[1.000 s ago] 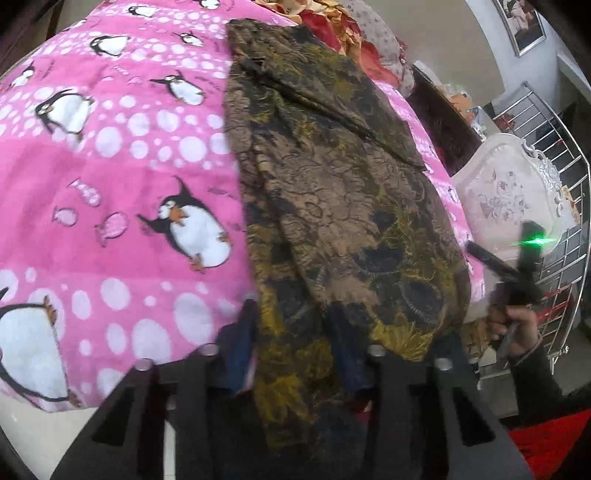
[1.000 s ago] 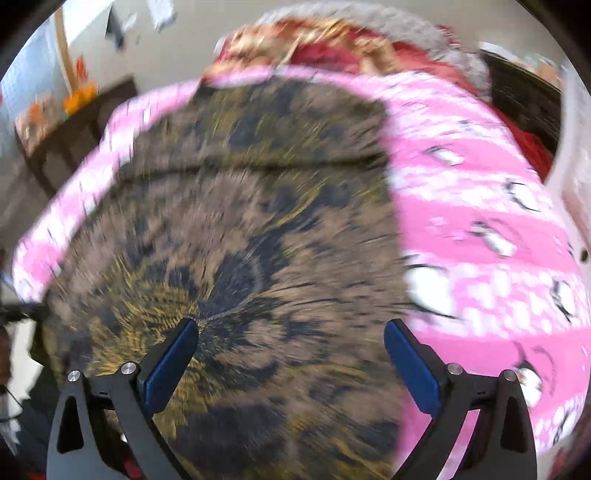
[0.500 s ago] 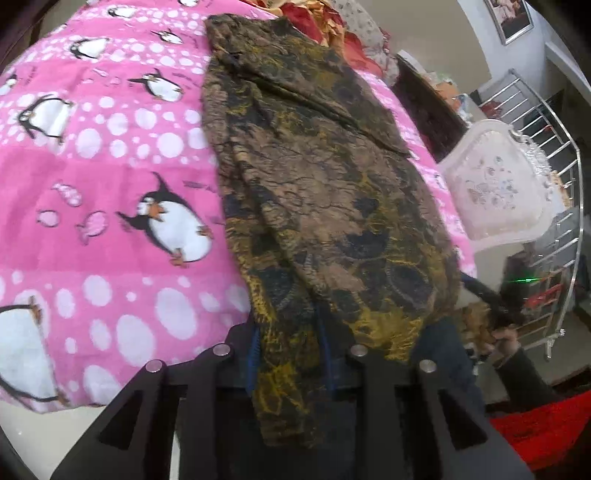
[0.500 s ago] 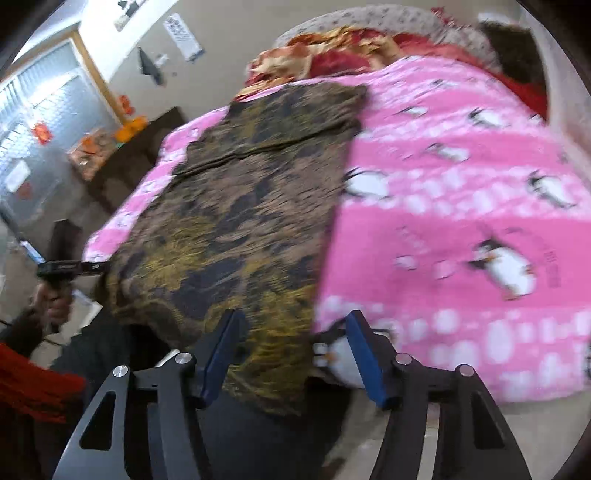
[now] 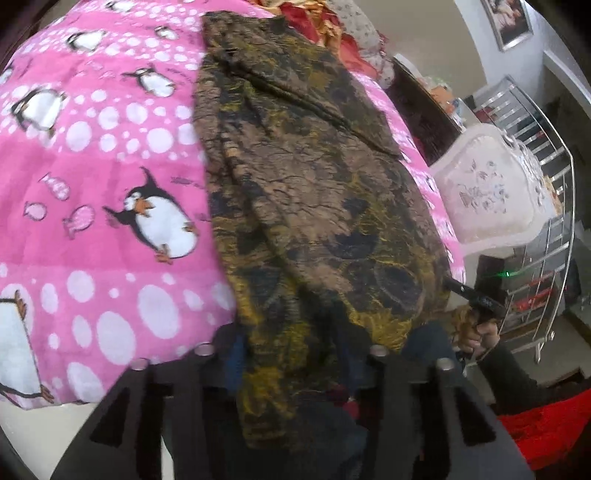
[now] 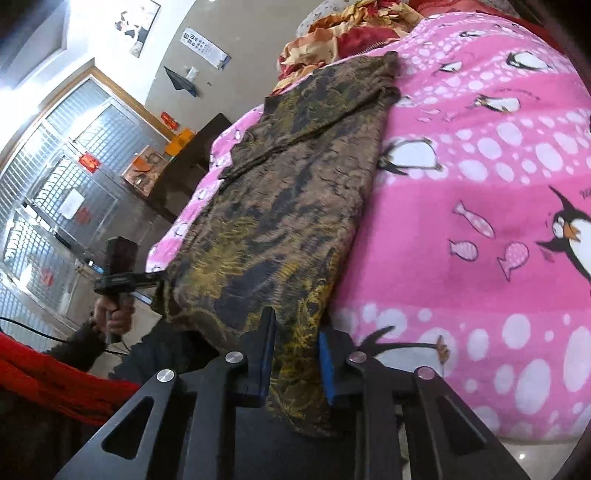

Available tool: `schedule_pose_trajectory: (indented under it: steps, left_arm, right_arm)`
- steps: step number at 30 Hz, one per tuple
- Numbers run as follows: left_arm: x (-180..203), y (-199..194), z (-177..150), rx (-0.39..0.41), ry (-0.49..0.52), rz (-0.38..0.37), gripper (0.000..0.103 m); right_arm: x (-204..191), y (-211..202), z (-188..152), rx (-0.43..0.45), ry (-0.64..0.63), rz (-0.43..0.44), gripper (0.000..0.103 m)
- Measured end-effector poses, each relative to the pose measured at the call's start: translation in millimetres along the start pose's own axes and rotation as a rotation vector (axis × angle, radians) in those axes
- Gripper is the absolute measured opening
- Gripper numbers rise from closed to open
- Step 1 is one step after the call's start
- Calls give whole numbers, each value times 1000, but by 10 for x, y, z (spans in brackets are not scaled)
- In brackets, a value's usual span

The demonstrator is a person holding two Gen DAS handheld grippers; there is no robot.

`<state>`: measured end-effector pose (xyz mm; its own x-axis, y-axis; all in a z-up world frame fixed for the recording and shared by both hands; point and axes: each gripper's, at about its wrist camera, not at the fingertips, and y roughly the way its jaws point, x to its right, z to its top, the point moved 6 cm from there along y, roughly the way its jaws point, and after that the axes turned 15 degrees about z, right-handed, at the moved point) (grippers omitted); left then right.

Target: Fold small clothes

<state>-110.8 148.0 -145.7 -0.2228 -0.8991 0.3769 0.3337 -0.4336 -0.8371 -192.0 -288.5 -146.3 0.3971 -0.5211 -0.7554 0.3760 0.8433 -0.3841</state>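
A brown, black and yellow patterned garment lies lengthwise on a pink penguin blanket, its near hem hanging over the bed's front edge. It also shows in the right wrist view. My left gripper straddles one hanging hem corner, and its jaws look closed on the cloth. My right gripper has its blue pads around the other hem corner, with a narrow gap filled by fabric. Each view shows the other gripper at the garment's far hem corner.
Red and orange bedding is piled at the head of the bed. A white cushioned chair and a chrome wire rack stand beside the bed. A dark cabinet stands by the windowed wall.
My right gripper swung down from over the garment to its hem at the bed edge and closed from wide open. My left gripper narrowed onto its hem corner.
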Motion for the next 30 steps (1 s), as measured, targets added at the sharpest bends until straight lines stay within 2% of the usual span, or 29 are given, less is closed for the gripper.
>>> schedule_pose_trajectory:
  steps: [2, 3, 4, 5, 6, 8, 9, 10, 12, 16, 19, 22, 25, 28, 30]
  left_arm:
    - [14, 8, 7, 1, 2, 14, 45]
    - [2, 3, 14, 3, -6, 15, 40]
    - [-26, 5, 24, 5, -21, 30, 32]
    - [-59, 19, 29, 2, -31, 52, 14]
    - [-102, 30, 29, 0, -42, 69, 4]
    - [-156, 19, 24, 4, -77, 62, 4]
    - [-155, -11, 22, 16, -77, 82, 4]
    - [-140, -64, 17, 34, -66, 108, 4]
    - [-123, -250, 9, 81, -70, 129, 4]
    - [-107, -808, 0, 212, -134, 44, 3]
    - [-104, -1235, -34, 302, -163, -7, 2]
    - [-72, -1614, -80, 371, -164, -26, 3]
    - [52, -1941, -152, 404, -131, -74, 3]
    - [292, -2153, -222, 404, -33, -90, 3]
    - [401, -2204, -196, 414, 6, -70, 3]
  right_arm:
    - [6, 11, 0, 17, 15, 4, 18]
    - [-23, 32, -5, 16, 3, 0, 19]
    - [-34, 55, -16, 5, -14, -13, 20]
    - [-41, 62, -24, -2, -31, -23, 19]
    - [-52, 69, -8, -3, -34, -25, 19]
    - [-83, 71, 24, -8, -29, -27, 18]
    - [-123, 78, 52, -13, -43, -40, 15]
    - [-172, 71, 84, -13, -49, -33, 8]
    - [-302, -23, 198, 41, -58, 7, 7]
    - [-632, -371, 415, 177, -114, 26, 5]
    - [-973, -584, 514, 225, -189, 43, 5]
    - [-1282, -792, 578, 266, -252, 59, 4]
    - [-1525, -969, 610, 287, -290, 64, 4]
    - [-1697, -1146, 615, 306, -322, 67, 4]
    - [-1746, -1227, 662, 323, -334, 72, 4]
